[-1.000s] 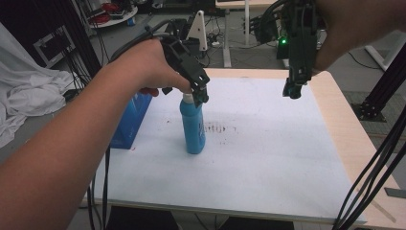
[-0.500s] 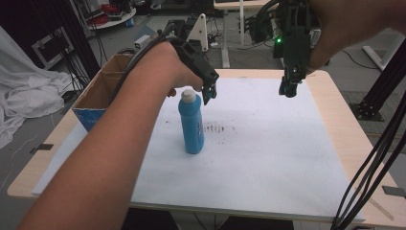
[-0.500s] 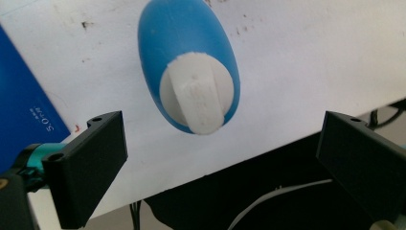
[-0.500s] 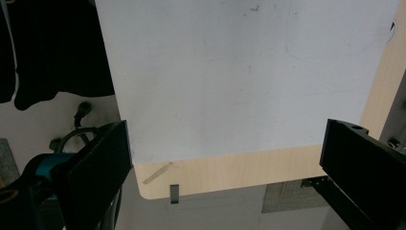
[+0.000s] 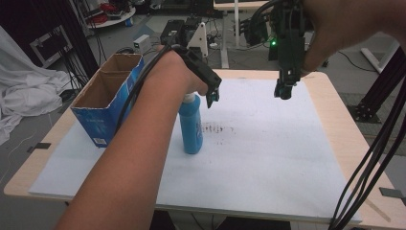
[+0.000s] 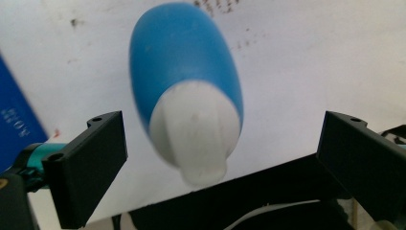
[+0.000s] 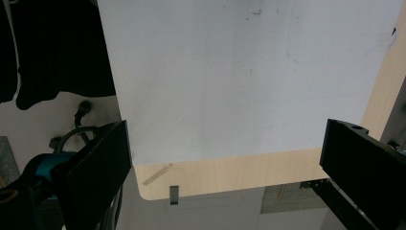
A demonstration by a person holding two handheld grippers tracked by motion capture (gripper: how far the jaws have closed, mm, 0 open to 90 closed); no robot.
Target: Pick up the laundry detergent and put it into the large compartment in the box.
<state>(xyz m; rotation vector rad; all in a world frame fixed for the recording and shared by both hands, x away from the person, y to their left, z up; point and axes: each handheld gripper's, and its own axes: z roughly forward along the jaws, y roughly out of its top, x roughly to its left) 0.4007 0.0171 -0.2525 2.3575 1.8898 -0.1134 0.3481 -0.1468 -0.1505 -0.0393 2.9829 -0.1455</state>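
Note:
A blue bottle (image 5: 191, 129) with a white cap (image 5: 190, 98) stands upright on the white sheet (image 5: 268, 153), left of centre. My left gripper (image 5: 212, 97) hovers just right of and level with the cap, open and holding nothing. In the left gripper view I look down on the bottle (image 6: 182, 67) and its cap (image 6: 194, 139), with my left gripper (image 6: 220, 160) spread wide to either side and not touching it. My right gripper (image 5: 283, 90) hangs in the air over the far right of the sheet. Seen in its own view, my right gripper (image 7: 222, 167) is open and empty.
An open cardboard box (image 5: 107, 98) with blue sides stands at the table's left, close to the bottle; its blue side (image 6: 14, 120) shows beside my left jaw. Dark smudges (image 5: 218, 130) mark the sheet. The wooden table edge (image 7: 249, 172) runs below the right gripper. Cables hang at right.
My left gripper was at the bottle's cap a second ago; it has since come off it and shifted slightly right, leaving the bottle standing. The right gripper has barely moved.

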